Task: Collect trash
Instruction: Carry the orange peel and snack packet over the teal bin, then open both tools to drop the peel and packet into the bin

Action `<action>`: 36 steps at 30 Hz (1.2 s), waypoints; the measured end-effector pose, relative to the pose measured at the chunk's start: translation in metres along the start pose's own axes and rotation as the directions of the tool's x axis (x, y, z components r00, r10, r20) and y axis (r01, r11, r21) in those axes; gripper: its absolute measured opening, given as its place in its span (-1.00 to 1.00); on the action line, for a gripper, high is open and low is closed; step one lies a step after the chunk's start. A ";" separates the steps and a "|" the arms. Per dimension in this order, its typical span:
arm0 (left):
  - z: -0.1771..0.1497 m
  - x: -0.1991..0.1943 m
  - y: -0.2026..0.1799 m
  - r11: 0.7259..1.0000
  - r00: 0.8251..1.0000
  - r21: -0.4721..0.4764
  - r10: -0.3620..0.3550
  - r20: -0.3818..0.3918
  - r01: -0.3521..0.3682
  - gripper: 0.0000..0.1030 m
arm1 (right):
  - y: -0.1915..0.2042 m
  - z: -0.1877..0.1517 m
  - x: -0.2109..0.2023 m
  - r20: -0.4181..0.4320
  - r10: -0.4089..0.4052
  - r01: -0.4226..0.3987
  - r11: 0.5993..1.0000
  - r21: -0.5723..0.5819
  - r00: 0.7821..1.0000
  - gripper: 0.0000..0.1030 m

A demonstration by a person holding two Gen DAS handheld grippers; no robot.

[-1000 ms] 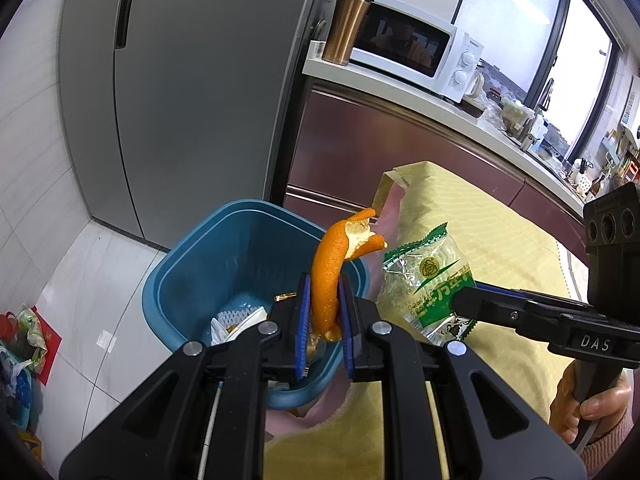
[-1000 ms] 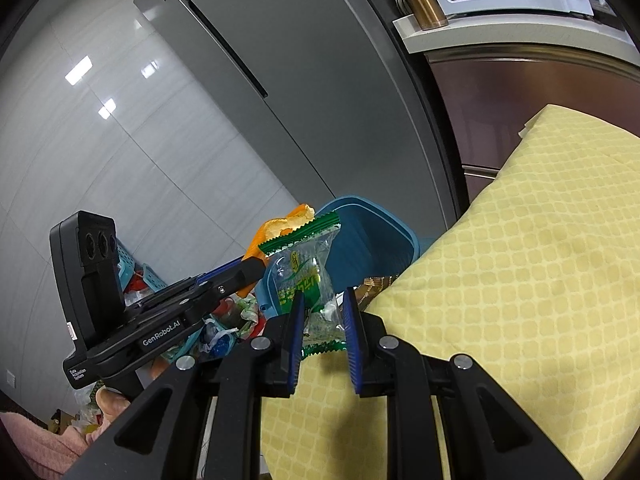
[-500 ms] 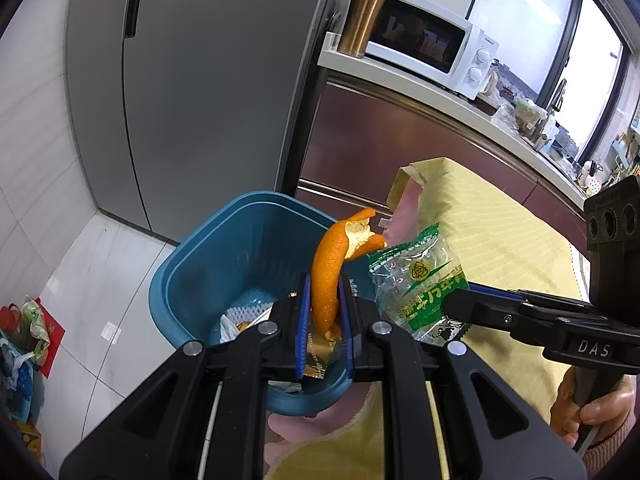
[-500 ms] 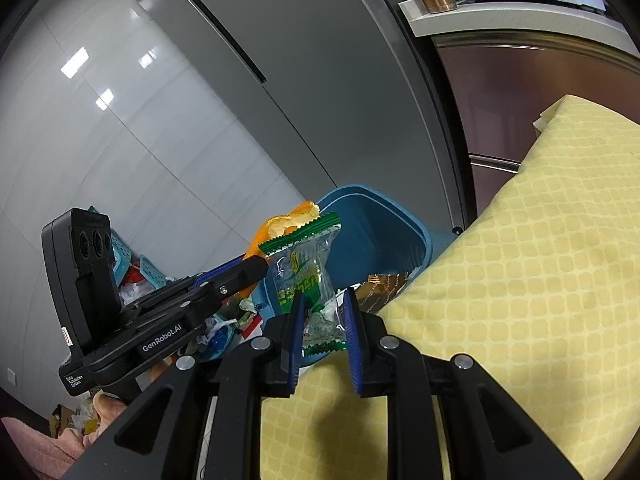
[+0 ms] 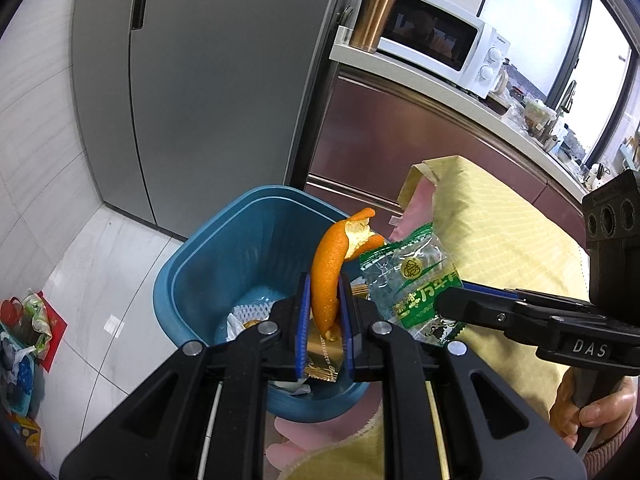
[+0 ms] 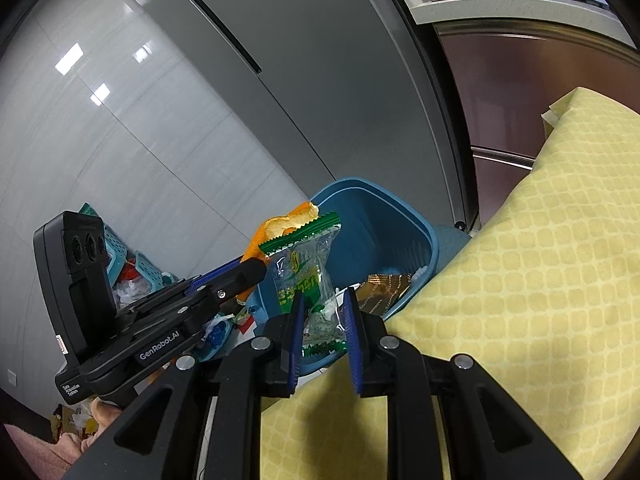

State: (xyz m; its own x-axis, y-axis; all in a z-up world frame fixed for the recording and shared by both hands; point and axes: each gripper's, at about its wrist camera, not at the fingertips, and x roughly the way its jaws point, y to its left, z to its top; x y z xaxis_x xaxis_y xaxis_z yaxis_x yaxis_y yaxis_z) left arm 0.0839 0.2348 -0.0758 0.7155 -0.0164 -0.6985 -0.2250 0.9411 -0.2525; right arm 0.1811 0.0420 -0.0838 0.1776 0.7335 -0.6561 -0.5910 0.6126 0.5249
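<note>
Kitchen: yellow cloth (image 6: 520, 280), blue bin (image 5: 224, 264) on tile; left tool (image 5: 324, 312) grips orange peel (image 5: 328, 276), right tool (image 6: 322, 320) grips wrapper (image 6: 308, 272).

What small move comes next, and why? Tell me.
Probably open the left tongs and let the orange peel drop: it hangs over the open blue bin. The right tongs hold the green wrapper nearer the bin's rim.

A white microwave (image 5: 444, 46) is sitting on the bench (image 5: 420, 80) beside a copper tumbler (image 5: 374, 14). A grey fridge (image 5: 208, 80) is standing to their left, and a yellow quilted cloth (image 6: 540, 280) is lying nearby.
</note>
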 end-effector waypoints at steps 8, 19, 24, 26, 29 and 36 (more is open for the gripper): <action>0.002 0.008 0.004 1.000 1.000 -0.009 0.012 -0.009 -0.012 -0.73 | 0.001 0.004 0.012 -0.020 -0.014 0.014 1.000 0.011 1.000 -0.64; 0.003 0.025 0.010 0.999 0.999 -0.019 0.035 -0.033 -0.036 -0.73 | 0.006 0.012 0.033 -0.060 -0.052 0.052 0.999 0.002 0.997 -0.62; 0.002 0.035 0.012 0.999 0.998 -0.021 0.045 -0.049 -0.046 -0.72 | 0.012 0.016 0.036 -0.068 -0.069 0.068 0.998 -0.018 0.995 -0.63; 0.002 0.038 0.013 0.999 0.997 -0.023 0.047 -0.054 -0.048 -0.72 | 0.014 0.016 0.037 -0.072 -0.082 0.080 0.996 -0.031 0.994 -0.63; 0.002 0.042 0.014 0.998 0.997 -0.023 0.051 -0.060 -0.053 -0.72 | 0.017 0.015 0.040 -0.076 -0.106 0.101 0.993 -0.060 0.992 -0.62; 0.000 0.051 0.016 0.998 0.995 -0.034 0.053 -0.079 -0.056 -0.62 | 0.024 0.013 0.041 -0.078 -0.153 0.145 0.984 -0.106 0.985 -0.58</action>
State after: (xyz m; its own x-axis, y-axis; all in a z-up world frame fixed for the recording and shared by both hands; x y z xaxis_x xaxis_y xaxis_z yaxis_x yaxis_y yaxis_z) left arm 0.1172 0.2488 -0.1152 0.6480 0.0074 -0.7616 -0.2870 0.9286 -0.2352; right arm 0.1842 0.0905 -0.0910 0.2041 0.6056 -0.7692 -0.6390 0.6777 0.3640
